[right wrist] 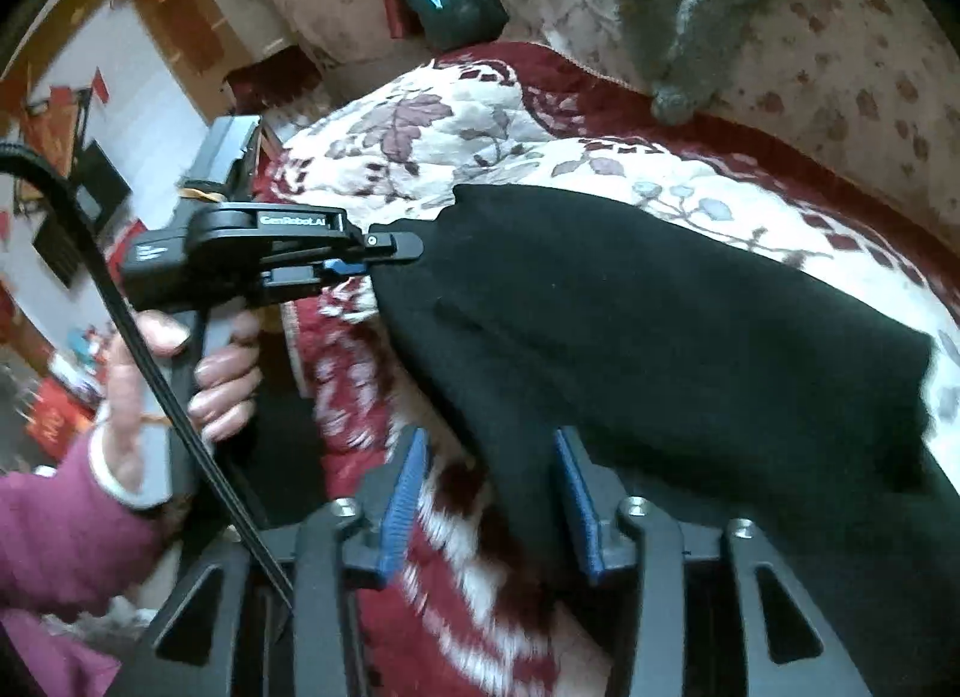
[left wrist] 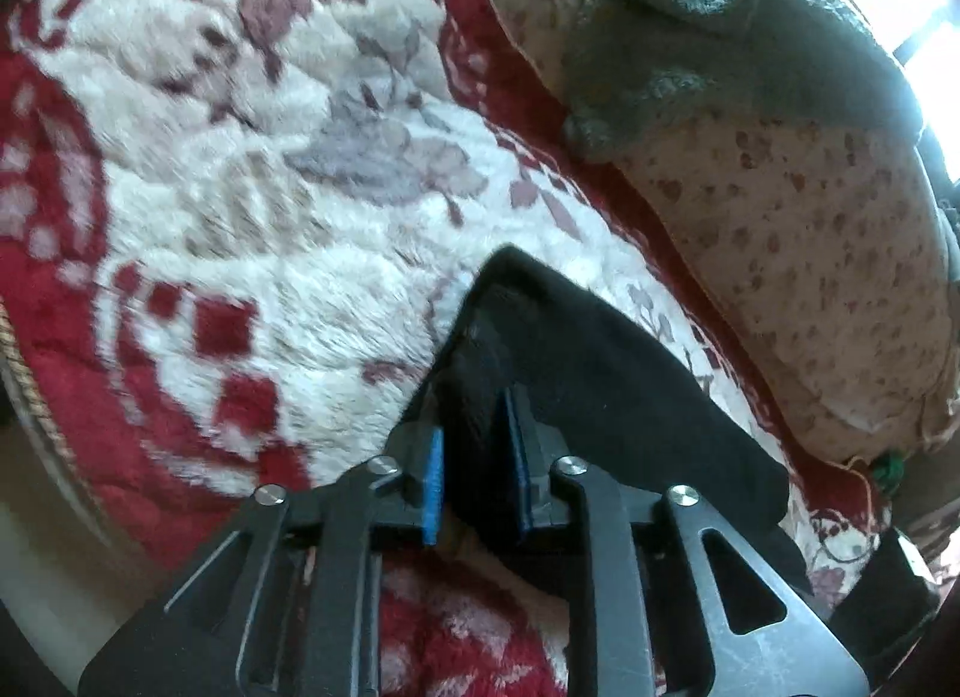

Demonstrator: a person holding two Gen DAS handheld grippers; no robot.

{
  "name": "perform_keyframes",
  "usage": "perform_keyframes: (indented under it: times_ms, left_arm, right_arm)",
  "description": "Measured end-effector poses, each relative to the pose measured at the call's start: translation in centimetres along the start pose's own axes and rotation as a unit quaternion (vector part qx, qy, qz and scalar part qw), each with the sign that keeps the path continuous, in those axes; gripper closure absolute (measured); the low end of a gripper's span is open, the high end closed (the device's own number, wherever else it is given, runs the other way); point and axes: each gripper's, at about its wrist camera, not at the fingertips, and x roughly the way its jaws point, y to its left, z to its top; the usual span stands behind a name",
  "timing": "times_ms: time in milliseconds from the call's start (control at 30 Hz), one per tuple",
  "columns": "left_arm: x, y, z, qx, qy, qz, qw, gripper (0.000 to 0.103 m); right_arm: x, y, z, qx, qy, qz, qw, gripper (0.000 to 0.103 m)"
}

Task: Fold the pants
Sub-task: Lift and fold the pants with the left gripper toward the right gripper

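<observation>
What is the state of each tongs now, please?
Left tongs: closed on the black pants.
Right tongs: open, pants edge between the pads.

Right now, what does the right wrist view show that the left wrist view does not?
Only the right wrist view shows the left gripper from the side, shut on the black pants, the person's hand on its handle, and the room behind. Its own fingers stand apart, with cloth between them but not pinched.

Only the left wrist view shows the left fingers from behind, closed on a bunch of the pants.

Both show the red and white floral blanket, the spotted cushion and the grey-green knit on it.
</observation>
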Motion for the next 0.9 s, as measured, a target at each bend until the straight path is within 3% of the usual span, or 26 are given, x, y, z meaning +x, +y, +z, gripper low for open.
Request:
perform_keyframes:
  times_ms: [100,167,367,433,533,667,733,800,900]
  left_arm:
    - [-2.7,-0.1,-0.1,0.020,-0.050,0.048,0.9974,0.086]
    - [-3.8,-0.4,-0.3,0.031,-0.067,0.057,0.9956,0.086]
    - [-4.5,-3.8,-1.6,0.070,-0.052,0.013,0.9961,0.086]
    - [-4.1,-5.4,-2.7,0.083,-0.039,-0.010,0.9957,0.086]
    - [-3.0,-8.1,-4.6,0.104,-0.010,-0.046,0.9934,0.086]
    - [-1.1,-10.6,-7.3,0.128,0.025,-0.066,0.9893,0.086]
    - [0.5,-11.3,-8.4,0.140,0.046,-0.054,0.9876,0.086]
    - [2.3,-12.0,-9.4,0.155,0.071,-0.032,0.9848,0.086]
    - [2.8,-12.9,-10.2,0.184,0.054,-0.002,0.9814,0.086]
  right_arm:
    - [-4.0,-2.1,-1.1,0.034,-0.036,-0.017,0.999,0.061]
    - [-7.1,-4.3,-2.3,0.075,-0.070,-0.031,0.994,0.061]
    - [-13.3,-8.3,-5.4,0.138,-0.104,-0.095,0.980,0.060]
    - [-14.5,-9.0,-6.8,0.163,-0.116,-0.098,0.975,0.059]
    - [-14.6,-8.9,-7.8,0.178,-0.118,-0.077,0.974,0.059]
    - [-13.5,-7.7,-7.8,0.163,-0.120,-0.061,0.977,0.058]
    - [-12.6,-7.8,-7.8,0.156,-0.115,-0.069,0.979,0.054]
    - [-10.9,-8.7,-7.9,0.161,-0.080,-0.102,0.978,0.054]
    - [-11.2,-8.7,-7.4,0.149,-0.079,-0.116,0.979,0.054]
